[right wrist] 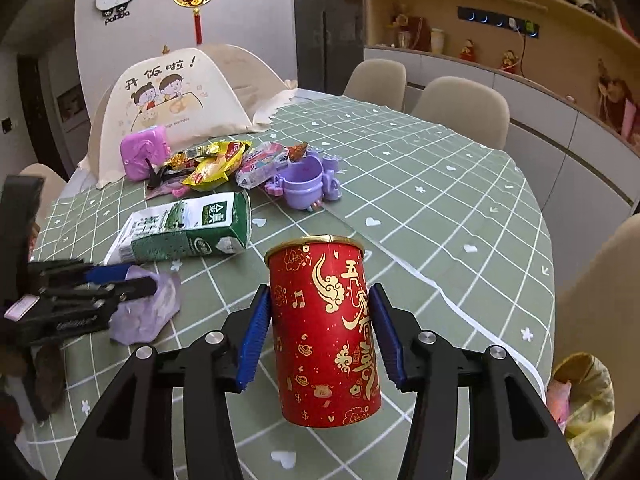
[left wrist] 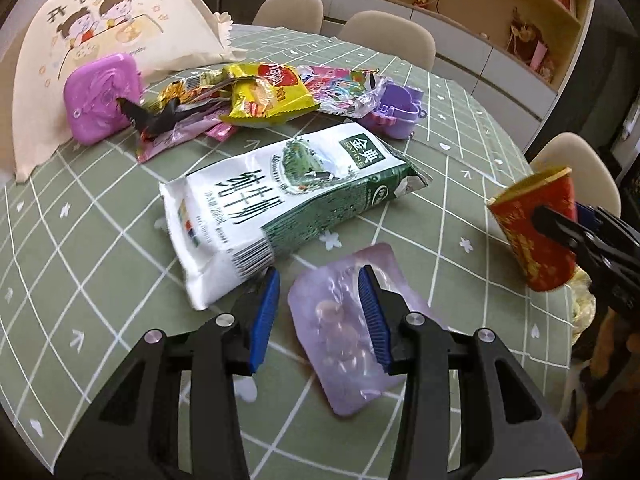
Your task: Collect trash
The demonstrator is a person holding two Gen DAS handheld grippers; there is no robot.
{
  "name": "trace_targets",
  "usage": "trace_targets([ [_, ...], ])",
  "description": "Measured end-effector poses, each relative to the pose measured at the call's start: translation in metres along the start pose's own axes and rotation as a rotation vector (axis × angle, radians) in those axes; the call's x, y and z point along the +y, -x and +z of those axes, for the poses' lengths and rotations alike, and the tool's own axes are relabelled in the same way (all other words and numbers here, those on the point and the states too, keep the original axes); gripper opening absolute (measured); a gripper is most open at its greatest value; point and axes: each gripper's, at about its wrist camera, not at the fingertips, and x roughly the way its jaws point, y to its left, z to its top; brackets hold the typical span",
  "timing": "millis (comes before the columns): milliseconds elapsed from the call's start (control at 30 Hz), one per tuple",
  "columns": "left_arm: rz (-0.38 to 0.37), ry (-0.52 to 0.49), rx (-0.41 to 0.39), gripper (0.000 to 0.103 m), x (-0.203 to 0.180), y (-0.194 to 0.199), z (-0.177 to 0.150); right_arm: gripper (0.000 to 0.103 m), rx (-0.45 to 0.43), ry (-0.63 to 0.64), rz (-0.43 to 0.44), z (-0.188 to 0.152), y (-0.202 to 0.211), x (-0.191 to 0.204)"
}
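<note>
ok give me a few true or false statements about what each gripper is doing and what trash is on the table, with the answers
1. The right gripper holds a red cylindrical can between its fingers. True.
2. The milk carton stands upright on the table. False: it lies on its side on the green checked tablecloth.
3. The left gripper is open over a pale purple plastic pouch. True.
4. The yellow snack wrapper lies nearer the left gripper than the milk carton does. False: it lies beyond the carton, in the far pile.
5. The red can's top faces down. False: its gold rim is uppermost.
</note>
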Motion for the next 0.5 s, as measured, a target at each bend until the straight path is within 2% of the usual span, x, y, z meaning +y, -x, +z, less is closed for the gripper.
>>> trace_targets([
  [200,0.004,-0.018,-0.001,0.039,-0.005,-0.001,-0.001,0.047,-0.002,0.025,-0.015,-0.010,0.007,-0.003],
  [300,-0.026,-0.024,0.008,0.039,-0.007,0.004,-0.009,0.047,-0.002,0.027,-0.011,-0.013,0.009,-0.006],
  [400,-0.050,-0.087,0.022,0.047,-0.017,0.008,-0.015,0.049,-0.003,0.016,-0.004,-0.015,0.008,-0.009],
  [500,-0.018,-0.129,0.016,0.047,-0.025,0.007,-0.017,0.049,-0.005,0.001,-0.002,-0.018,0.006,-0.012],
])
